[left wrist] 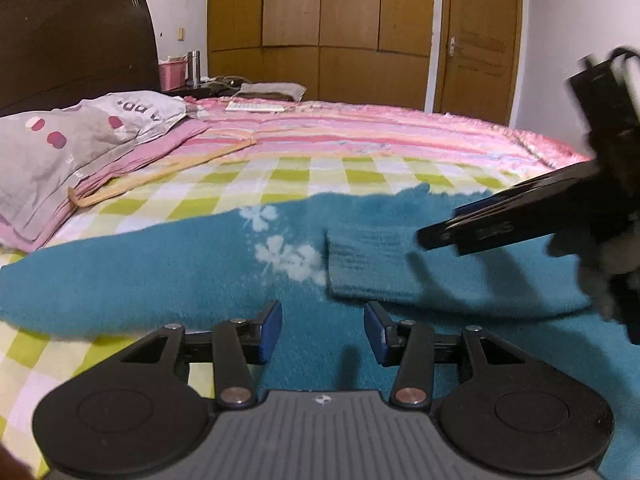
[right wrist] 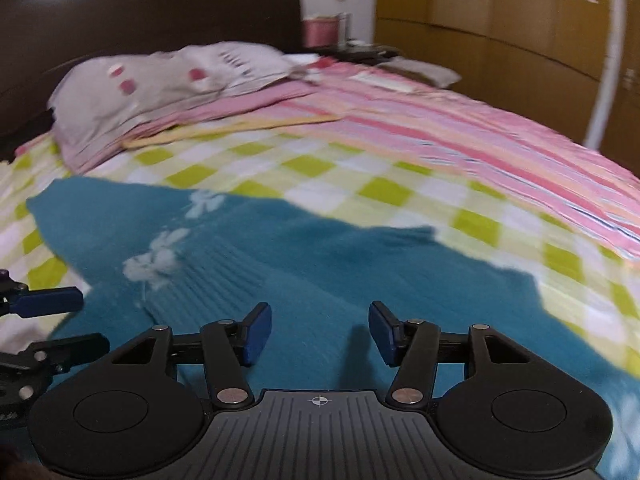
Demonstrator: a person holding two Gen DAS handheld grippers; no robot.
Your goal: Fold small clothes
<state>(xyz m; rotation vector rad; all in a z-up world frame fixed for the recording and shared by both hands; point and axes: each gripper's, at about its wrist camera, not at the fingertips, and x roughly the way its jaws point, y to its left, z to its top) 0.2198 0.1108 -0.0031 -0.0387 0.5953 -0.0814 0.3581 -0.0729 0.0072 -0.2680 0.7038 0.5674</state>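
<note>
left hand-held gripper (left wrist: 323, 330) sat nearest, tilted down over the teal sweater (left wrist: 160, 280), jaws parted and empty, cloth beneath them but unpinched. sweater lay spread flat on the bed (left wrist: 280, 176), presumably laid out for folding; a ribbed cuff (left wrist: 368, 264) rested folded inward just ahead of the fingertips. right hand-held gripper (right wrist: 320, 332) also stood released, nothing between its pads, angled down above the sweater's body. each tool showed at the edge of the other's view, so they sat near one another.

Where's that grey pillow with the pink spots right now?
The grey pillow lies at the head of the bed, upper left in both wrist views, on folded pink bedding in front of the dark headboard, beyond the teal sweater.
</note>
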